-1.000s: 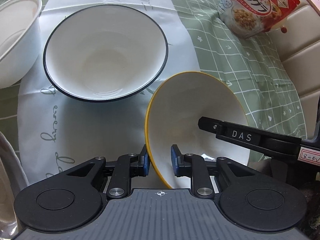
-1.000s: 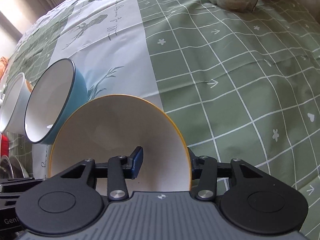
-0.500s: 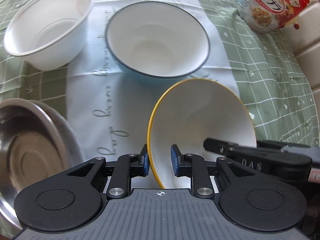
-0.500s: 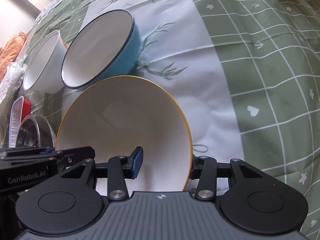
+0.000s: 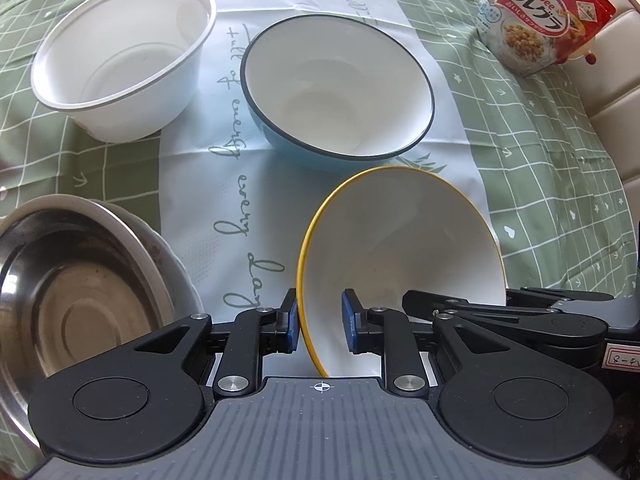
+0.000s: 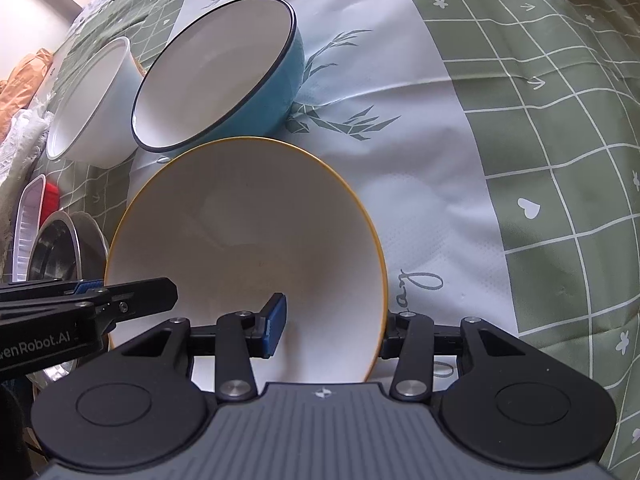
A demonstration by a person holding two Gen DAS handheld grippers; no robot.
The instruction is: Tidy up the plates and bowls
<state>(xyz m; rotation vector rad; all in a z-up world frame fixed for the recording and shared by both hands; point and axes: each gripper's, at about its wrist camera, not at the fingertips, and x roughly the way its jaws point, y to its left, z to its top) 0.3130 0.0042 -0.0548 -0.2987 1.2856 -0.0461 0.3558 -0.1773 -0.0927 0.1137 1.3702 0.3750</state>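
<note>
Clearly the yellow-rimmed bowl (image 5: 400, 256) is carried by two holds for steadiness: the left gripper (image 5: 319, 322) pinches its near rim, the right gripper (image 6: 332, 326) straddles the opposite wall, both narrowly closed, above the cloth just before the blue bowl (image 5: 340, 88), probably its nest.

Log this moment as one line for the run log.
left hand-held gripper: shut on yellow-rimmed bowl | right hand-held gripper: same bowl, opposite rim | blue bowl: ahead on table
</note>
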